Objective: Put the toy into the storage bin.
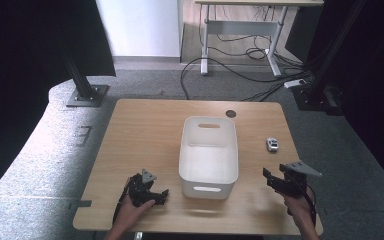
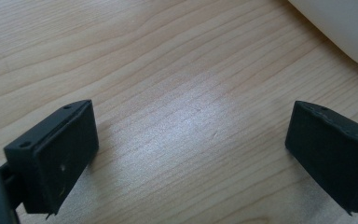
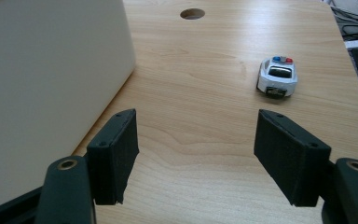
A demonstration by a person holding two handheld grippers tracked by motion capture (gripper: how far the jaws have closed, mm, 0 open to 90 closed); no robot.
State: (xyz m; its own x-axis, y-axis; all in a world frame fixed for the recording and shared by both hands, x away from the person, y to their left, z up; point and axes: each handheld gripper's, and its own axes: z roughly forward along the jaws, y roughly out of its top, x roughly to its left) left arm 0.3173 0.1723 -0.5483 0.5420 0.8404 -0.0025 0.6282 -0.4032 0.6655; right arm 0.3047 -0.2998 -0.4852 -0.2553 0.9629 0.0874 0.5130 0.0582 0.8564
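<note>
A small white toy police car [image 1: 272, 144] [image 3: 277, 77] stands on the wooden table [image 1: 145, 130], to the right of a white plastic bin [image 1: 209, 156] [image 3: 42, 84]. My right gripper [image 1: 276, 181] [image 3: 196, 158] hovers near the table's front right corner, open, nothing between its jaws; the car lies ahead and a little right of it. My left gripper [image 1: 152, 192] [image 2: 191, 154] rests low over the table at the front left, open, with bare wood between its jaws. A corner of the bin [image 2: 345, 32] shows at the upper right of the left gripper view.
A round cable hole [image 1: 230, 113] [image 3: 192, 13] sits in the table's far edge behind the bin. Beyond the table are dark stand posts, a desk frame and loose cables on the grey carpet. Bare wood lies left of the bin.
</note>
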